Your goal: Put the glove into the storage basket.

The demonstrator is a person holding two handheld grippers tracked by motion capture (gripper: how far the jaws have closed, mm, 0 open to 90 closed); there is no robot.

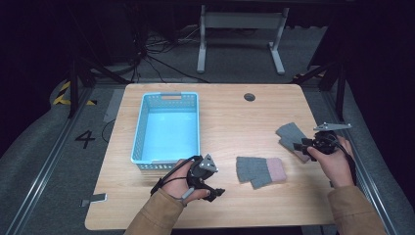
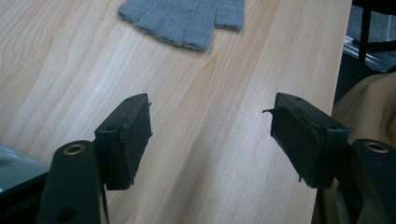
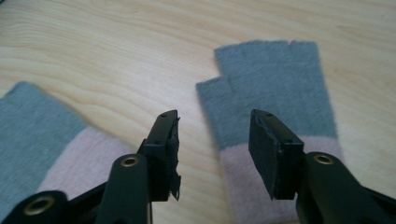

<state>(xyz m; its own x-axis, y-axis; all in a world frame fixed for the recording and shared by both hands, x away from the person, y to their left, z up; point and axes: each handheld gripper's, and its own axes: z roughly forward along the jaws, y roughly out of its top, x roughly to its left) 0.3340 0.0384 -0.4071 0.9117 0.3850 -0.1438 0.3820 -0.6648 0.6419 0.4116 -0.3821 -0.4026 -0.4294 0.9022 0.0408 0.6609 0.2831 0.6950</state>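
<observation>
- The surface (image 1: 225, 117) carries a blue basket (image 1: 166, 127) at left and two grey-and-pink gloves.
- The right glove (image 3: 275, 93) lies under my right gripper (image 3: 212, 140), its jaws apart over the cuff, fingers pointing away.
- The middle glove (image 1: 259, 170) lies nearer my left gripper (image 2: 210, 135), wide open, empty.

Left gripper (image 1: 214, 192) sits low in the frame, bottom centre-left, jaws wide open. Right gripper (image 1: 299, 145) is over at mid-right, jaws partly open, both forearms coming up from the bottom.
</observation>
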